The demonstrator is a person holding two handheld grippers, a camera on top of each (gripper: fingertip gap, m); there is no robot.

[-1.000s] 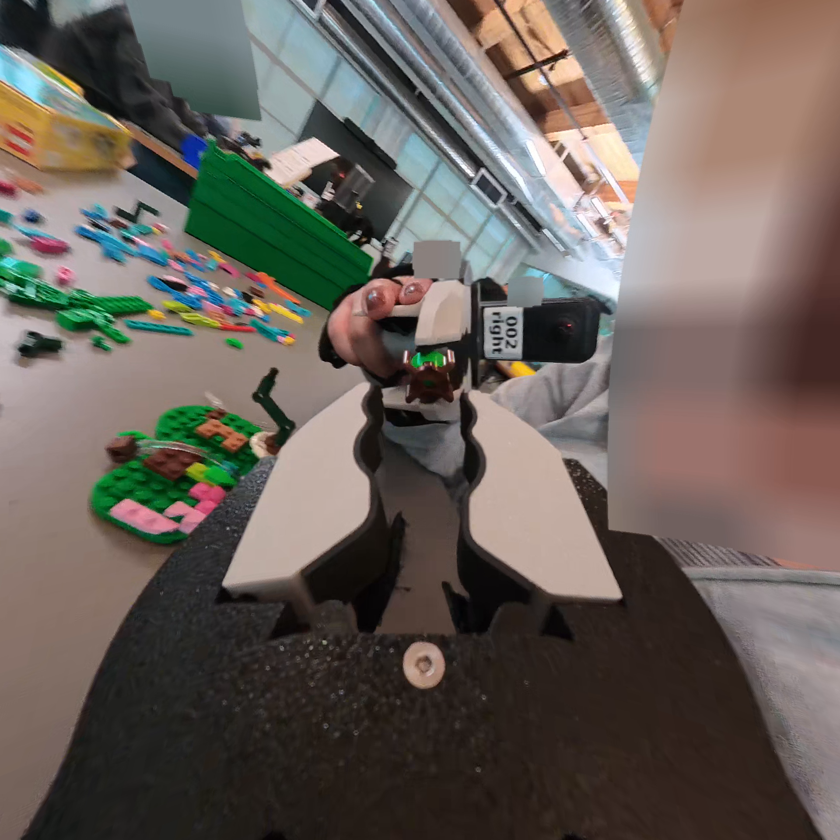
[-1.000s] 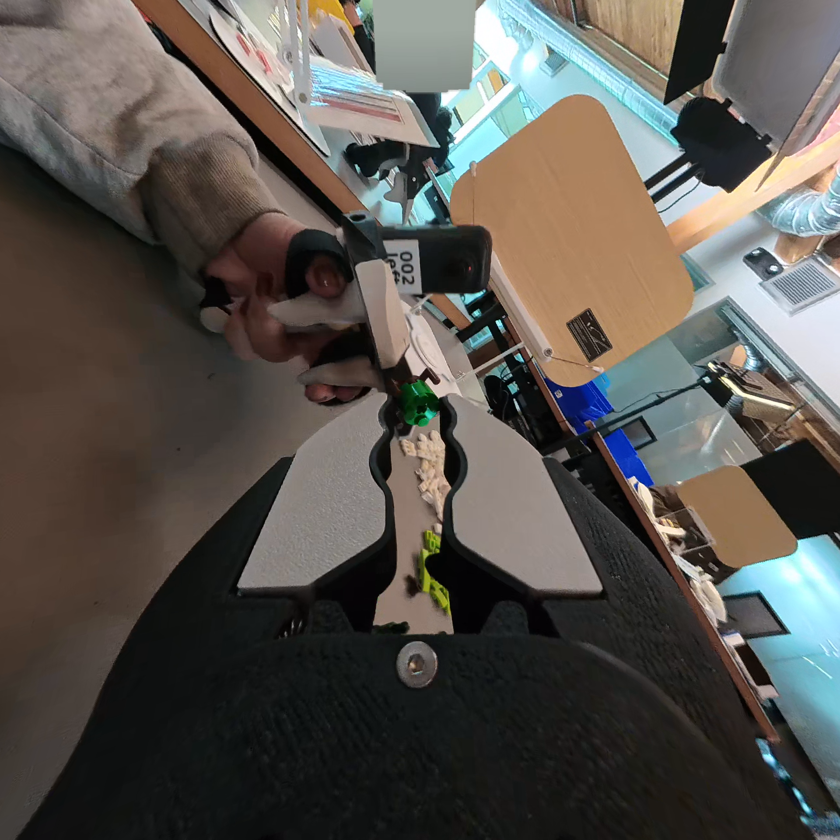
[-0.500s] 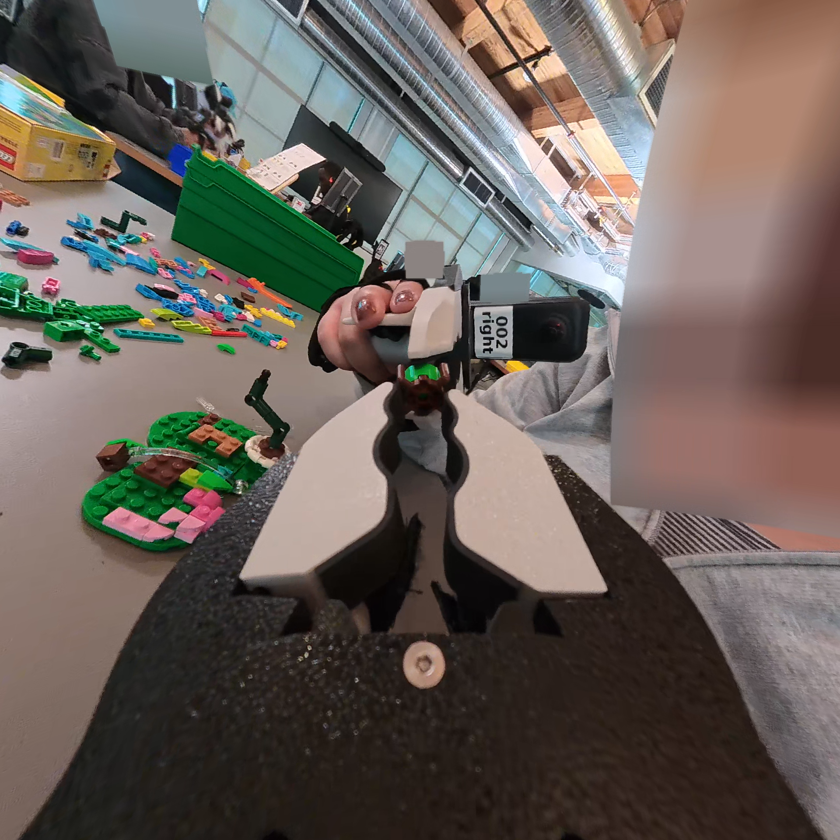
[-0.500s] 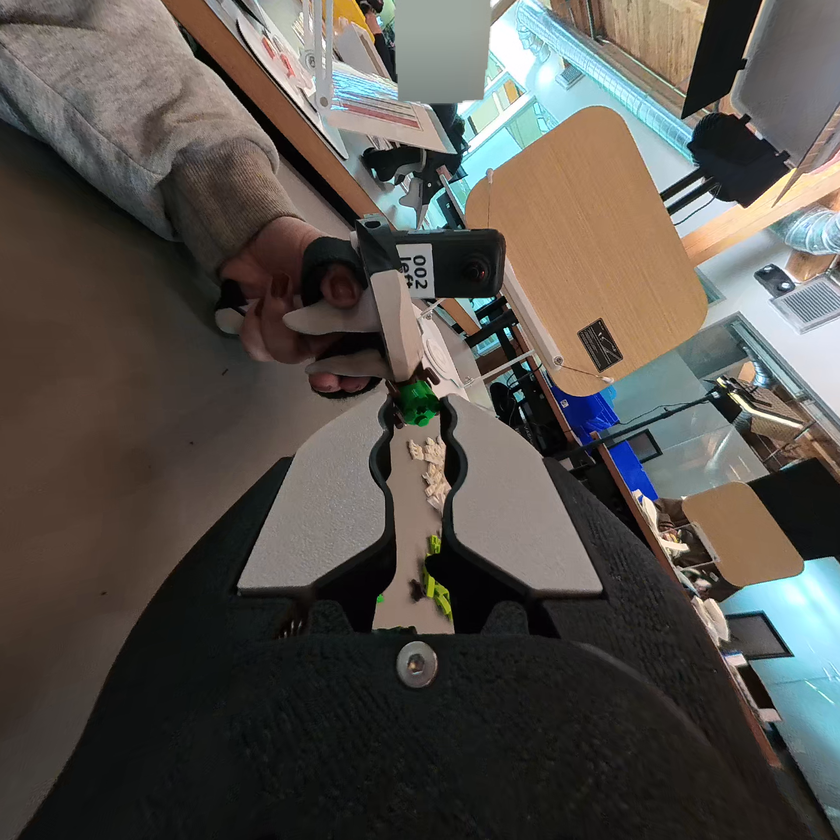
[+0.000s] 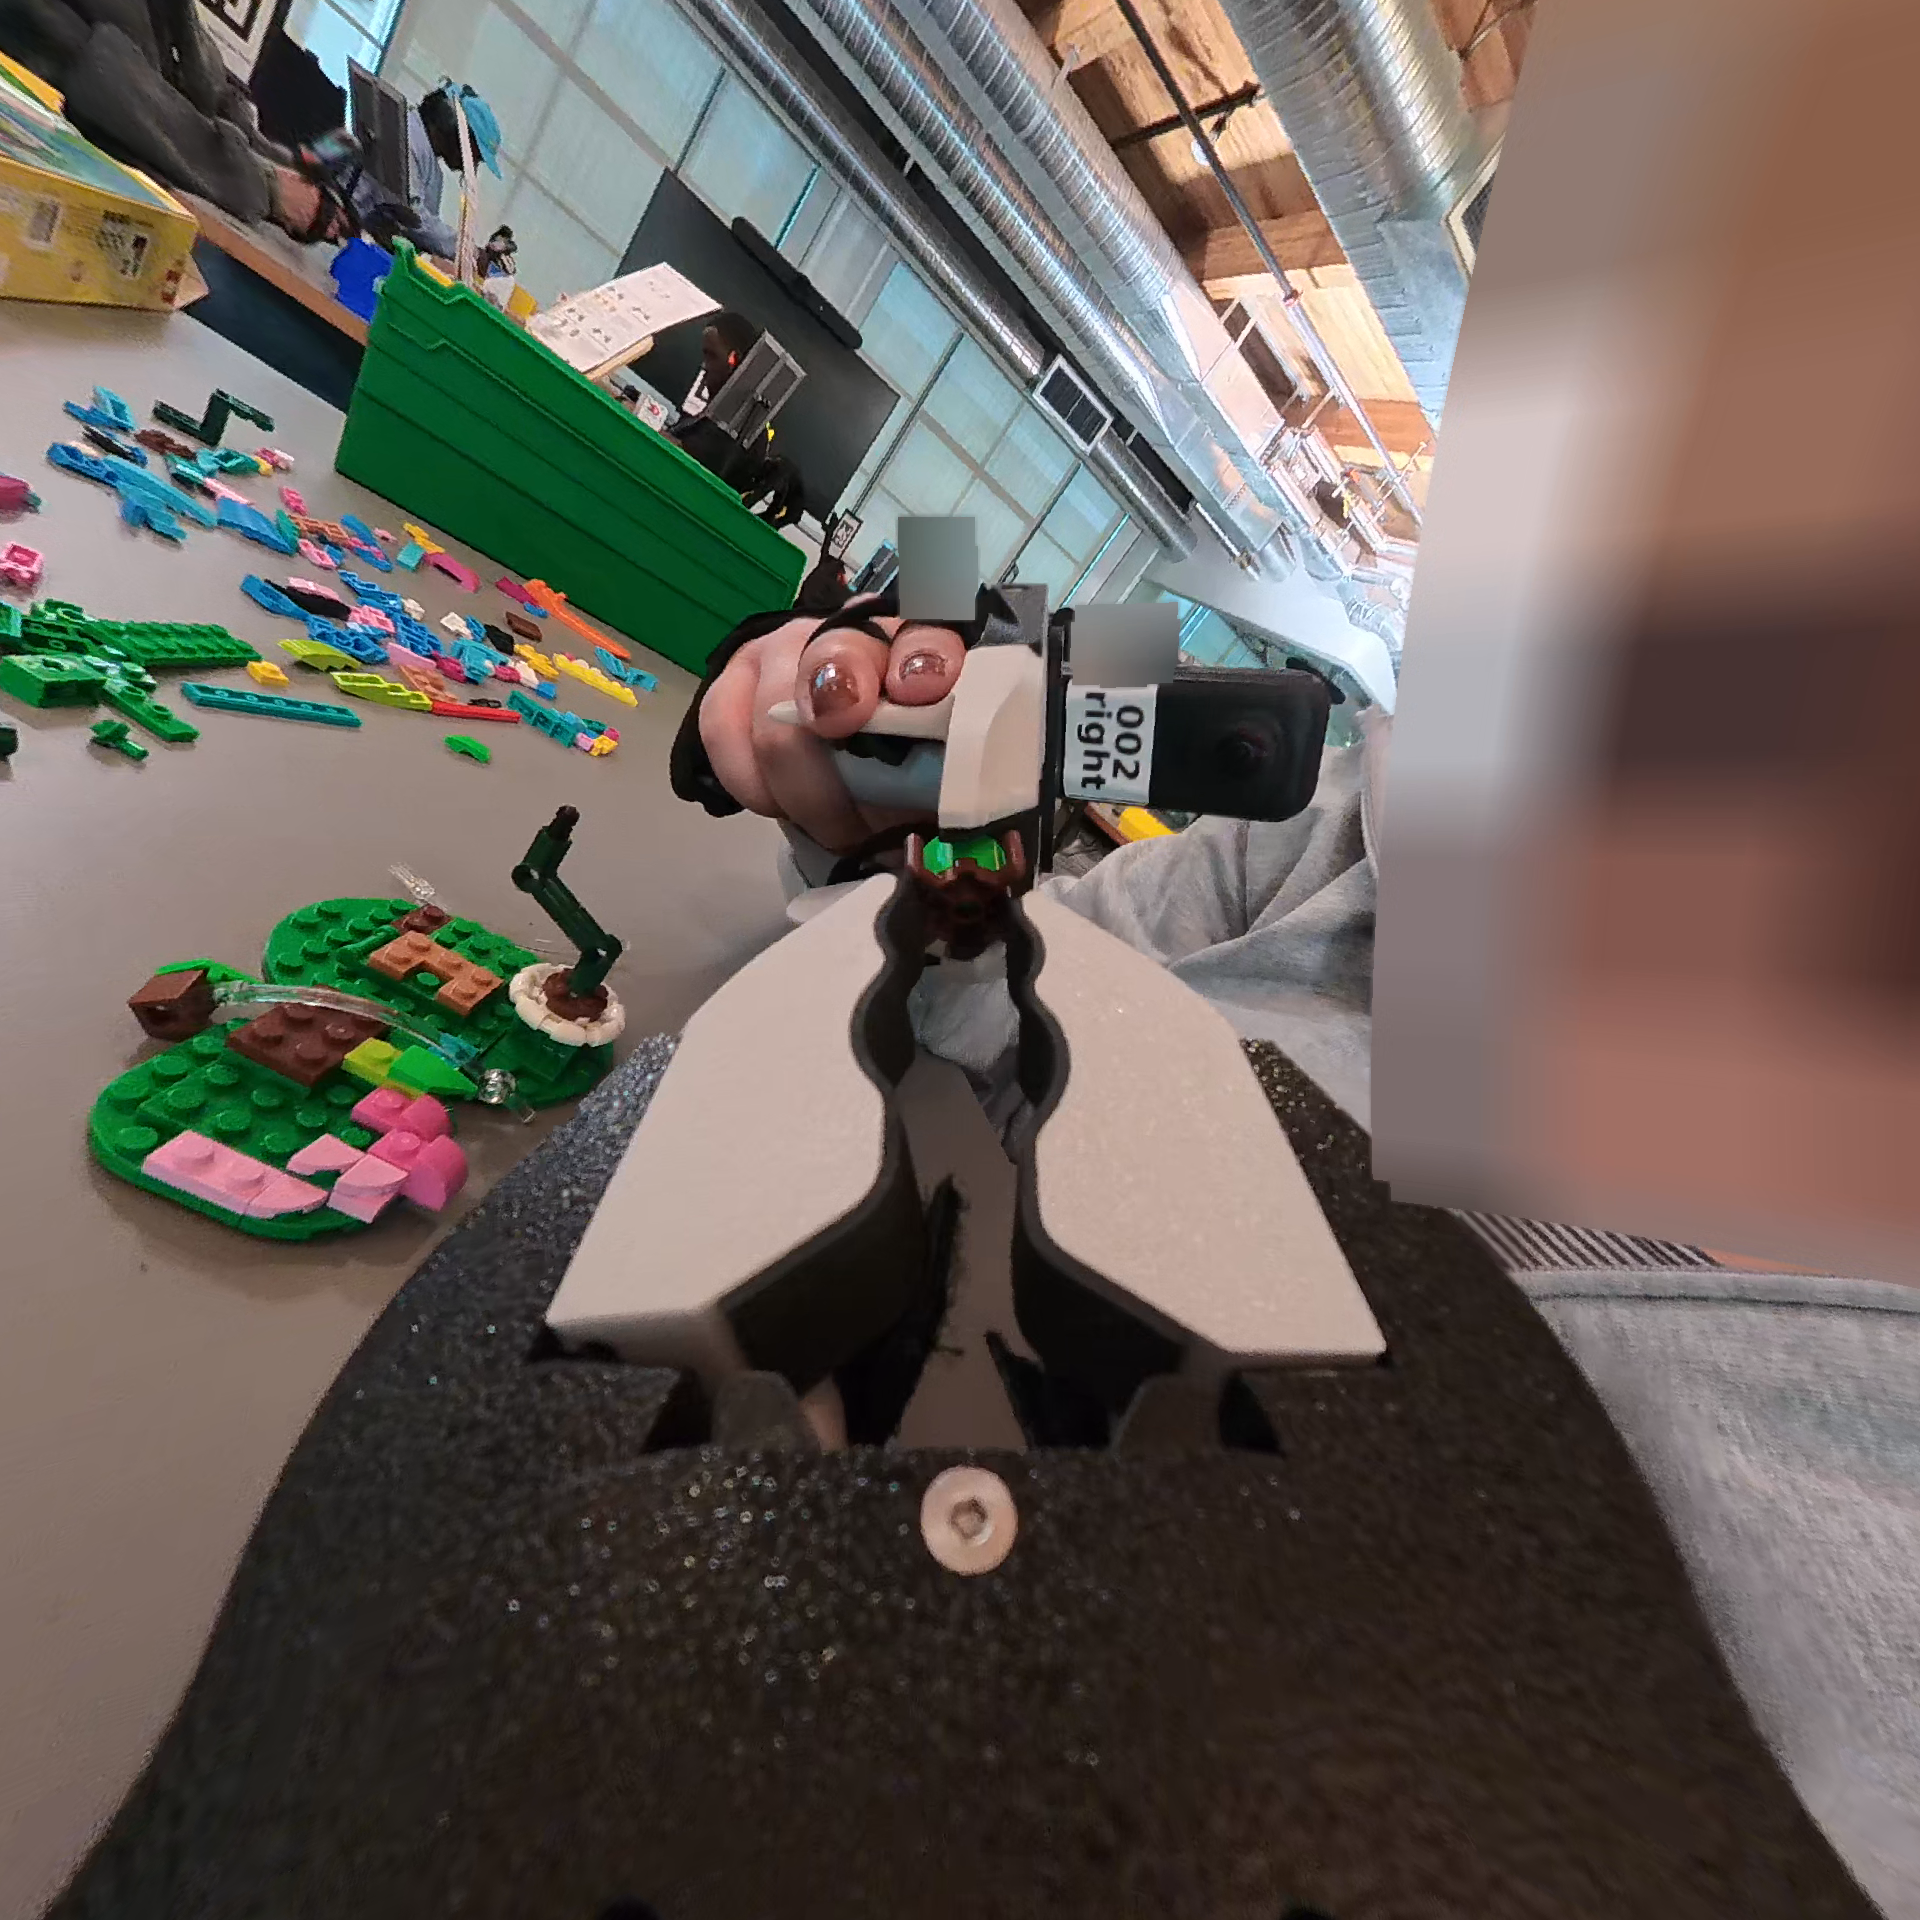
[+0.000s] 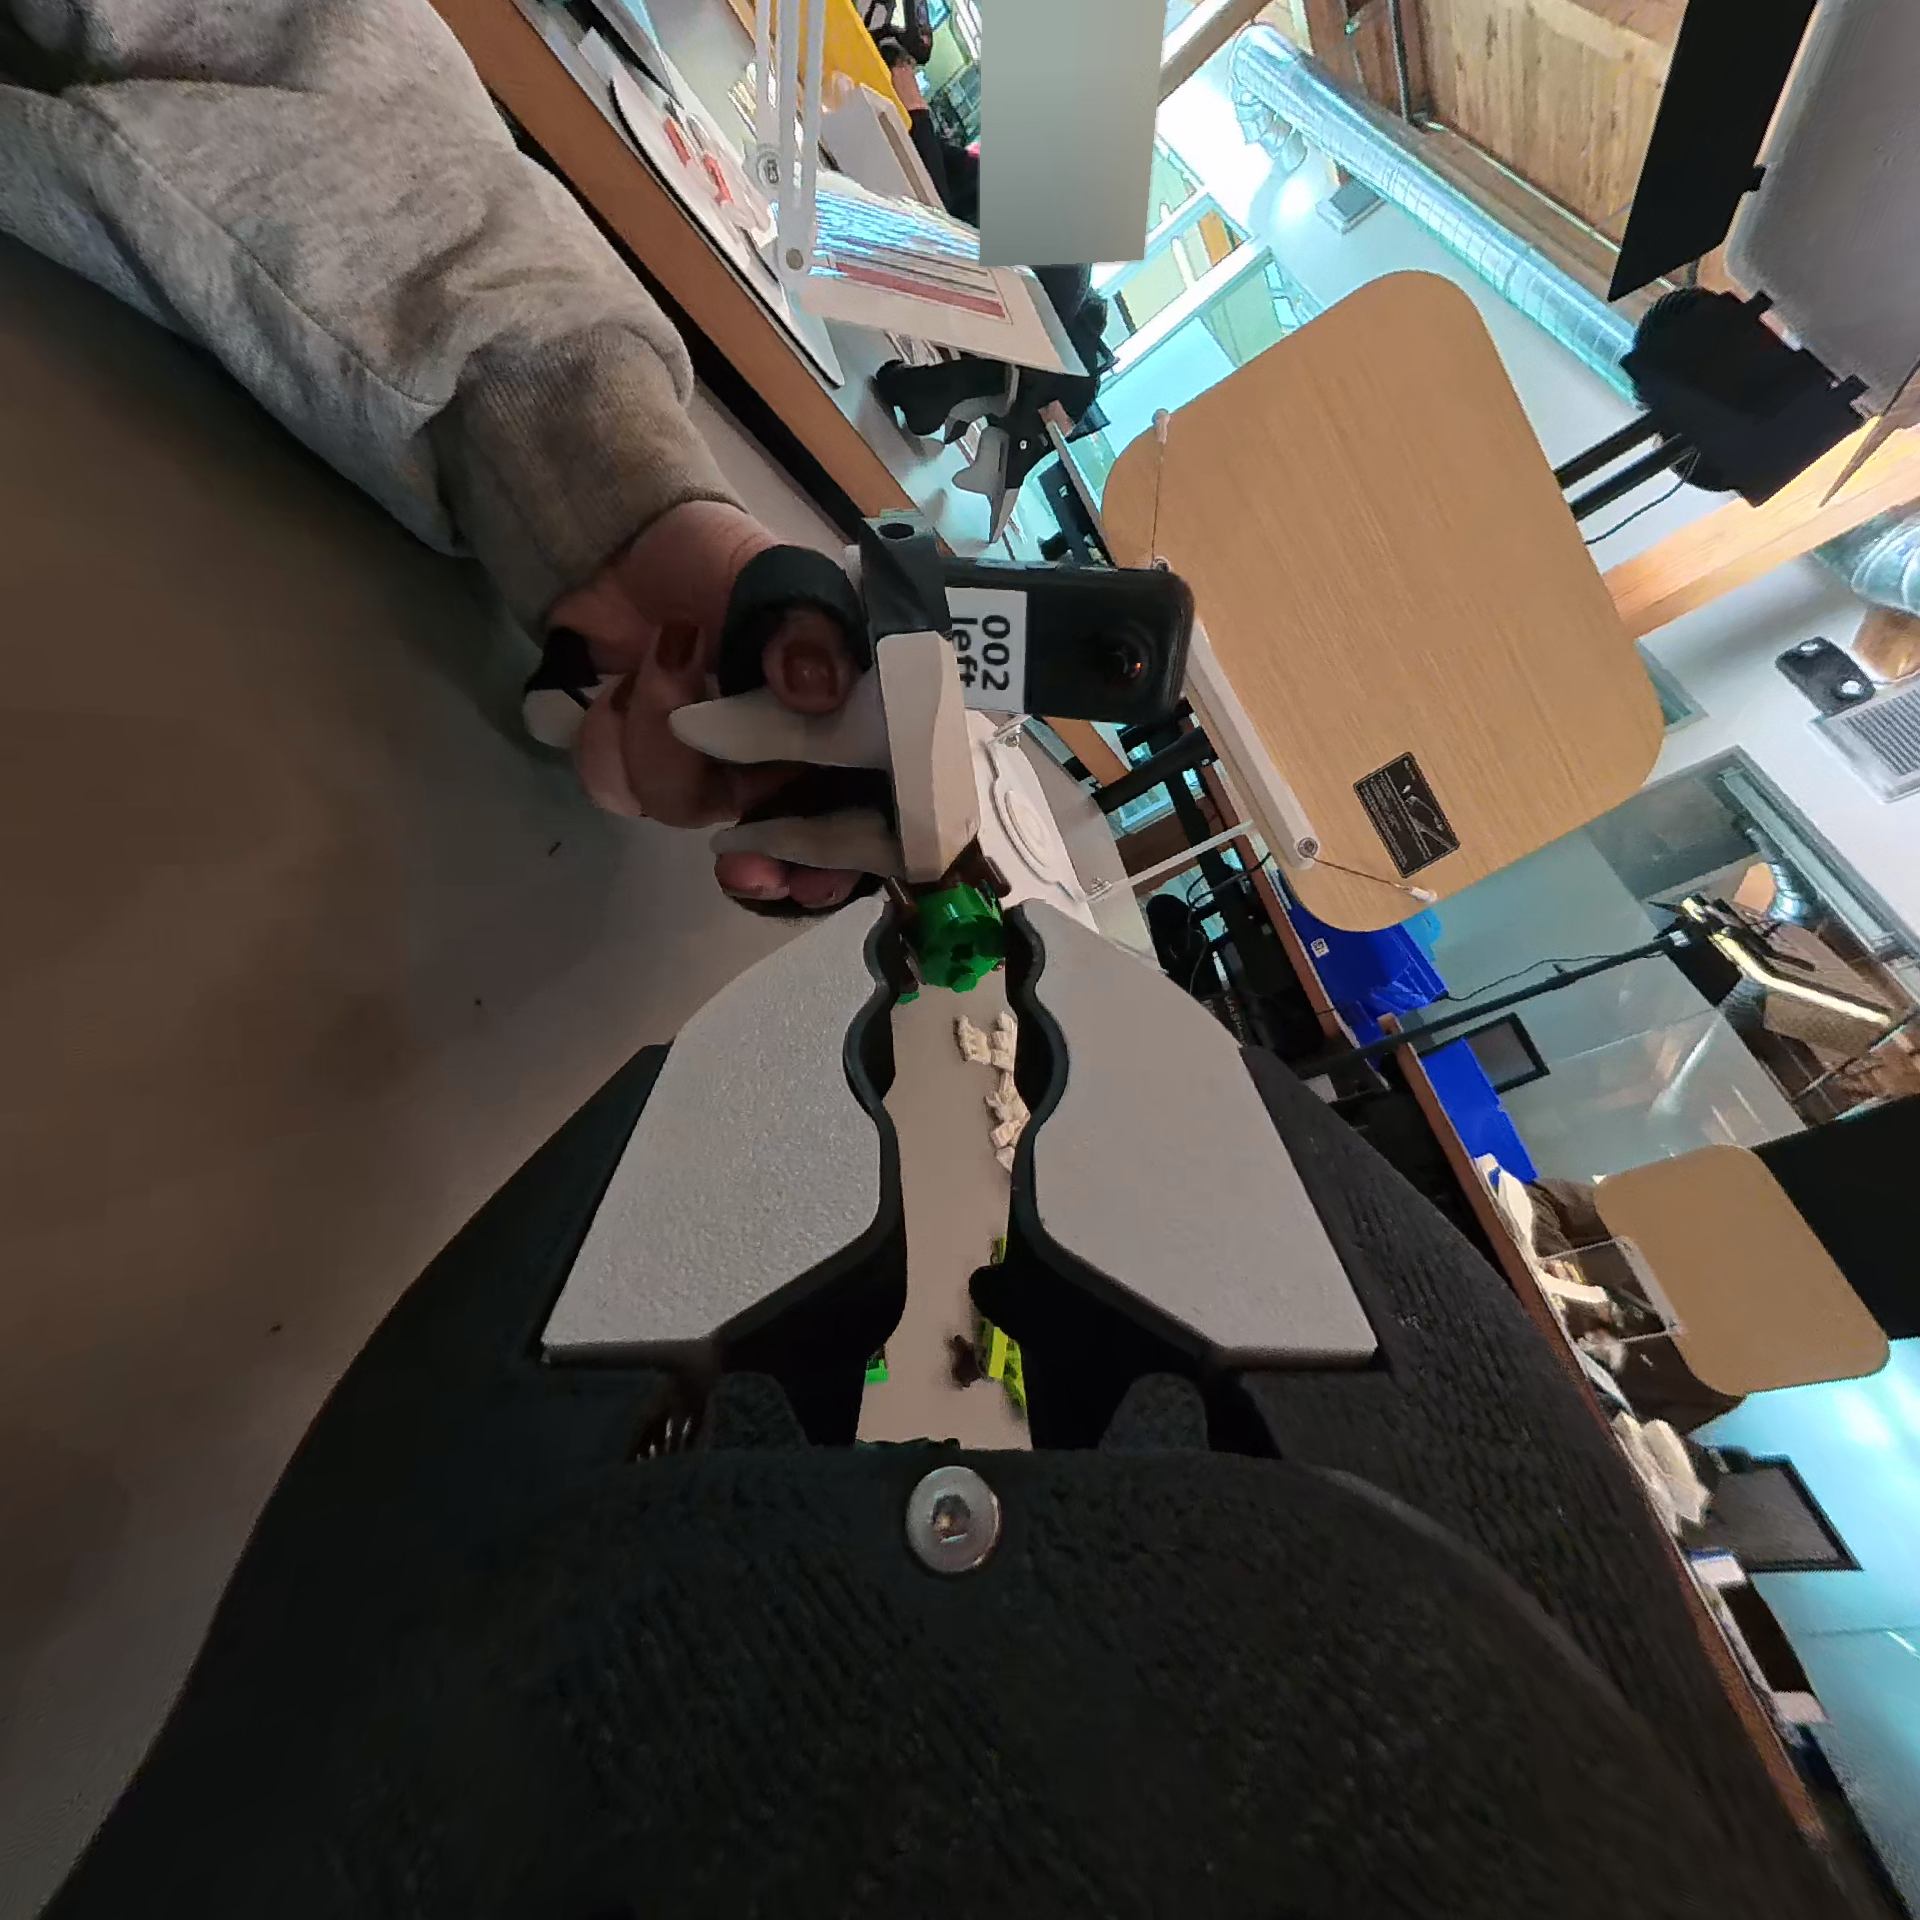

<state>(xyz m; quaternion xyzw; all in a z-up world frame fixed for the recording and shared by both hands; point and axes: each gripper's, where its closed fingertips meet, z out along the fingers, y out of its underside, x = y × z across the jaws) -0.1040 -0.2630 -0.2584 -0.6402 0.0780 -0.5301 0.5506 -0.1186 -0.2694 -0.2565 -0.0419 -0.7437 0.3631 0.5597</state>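
My two grippers meet tip to tip above the table. My left gripper [image 5: 961, 920] is shut on a small brown pronged piece [image 5: 961, 904], its pads pressed on the piece's sides. A bright green round piece [image 5: 966, 854] sits in the brown piece's far end. In the right wrist view my right gripper [image 6: 951, 951] is shut on that green piece [image 6: 951, 935], with the brown prongs [image 6: 902, 896] around it. The right gripper's body and camera [image 5: 1195, 738] show straight ahead in the left wrist view. The left gripper's body [image 6: 925, 769] shows in the right wrist view, held by a hand.
A green base plate build [image 5: 332, 1049] with pink and brown bricks and a dark green jointed stem lies on the grey table [image 5: 260, 810] at the left. Loose coloured bricks [image 5: 343, 634], a green bin [image 5: 561, 468] and a yellow box [image 5: 73, 229] lie beyond. Small white pieces [image 6: 992, 1081] lie below the right gripper. My left and right fingertips are right by each other.
My left gripper's jaws came together from a wider opening onto the brown piece and moved slightly closer to the right gripper. The right gripper kept its hold on the green piece.
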